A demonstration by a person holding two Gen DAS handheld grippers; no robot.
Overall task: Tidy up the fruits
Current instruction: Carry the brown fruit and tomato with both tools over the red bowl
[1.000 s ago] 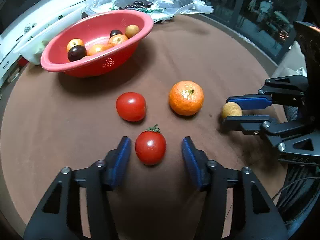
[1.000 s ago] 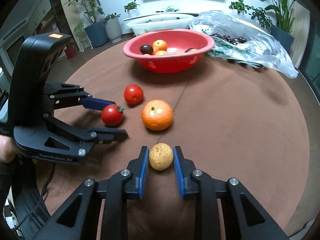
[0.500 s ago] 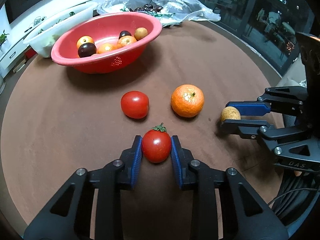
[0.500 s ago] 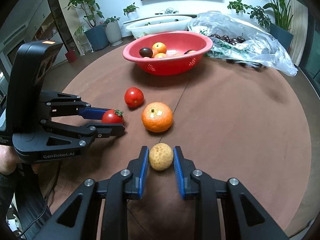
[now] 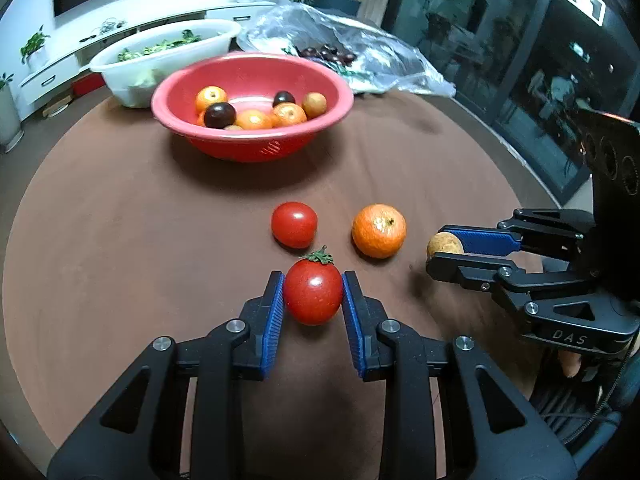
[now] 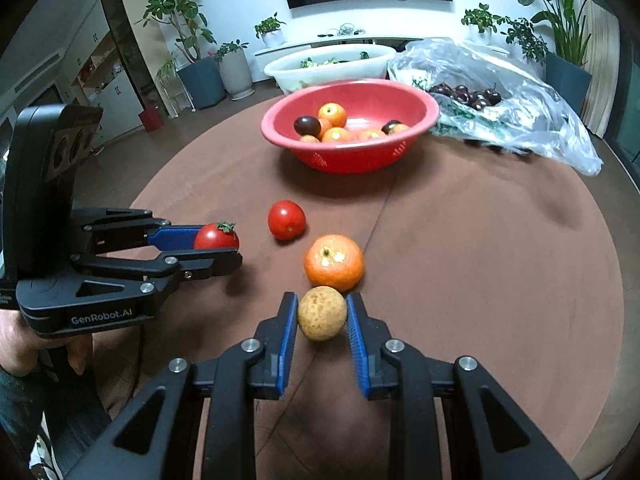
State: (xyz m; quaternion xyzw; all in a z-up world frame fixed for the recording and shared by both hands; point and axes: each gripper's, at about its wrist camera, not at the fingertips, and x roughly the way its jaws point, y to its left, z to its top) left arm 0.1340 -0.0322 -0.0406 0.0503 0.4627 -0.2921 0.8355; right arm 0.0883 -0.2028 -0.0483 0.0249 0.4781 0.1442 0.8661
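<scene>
My left gripper (image 5: 313, 292) is shut on a red tomato with a green stem (image 5: 313, 291), lifted a little off the brown round table (image 5: 120, 240); the same tomato (image 6: 216, 237) shows in the right wrist view. My right gripper (image 6: 322, 316) is shut on a small tan speckled fruit (image 6: 322, 313), seen from the side as the tan fruit (image 5: 444, 245). A second red tomato (image 5: 294, 224) and an orange (image 5: 379, 230) lie on the table between the grippers and the red bowl (image 5: 256, 144), which holds several small fruits.
Behind the red bowl stand a white tub of greens (image 5: 160, 52) and a clear plastic bag with dark cherries (image 5: 352, 60). A person's hand (image 6: 24, 344) holds the left gripper's handle. The table's edge curves close at right (image 6: 616, 280).
The left gripper's jaws closed on the stemmed tomato, then rose with it and tilted toward the bowl. The right gripper kept still, holding the tan fruit.
</scene>
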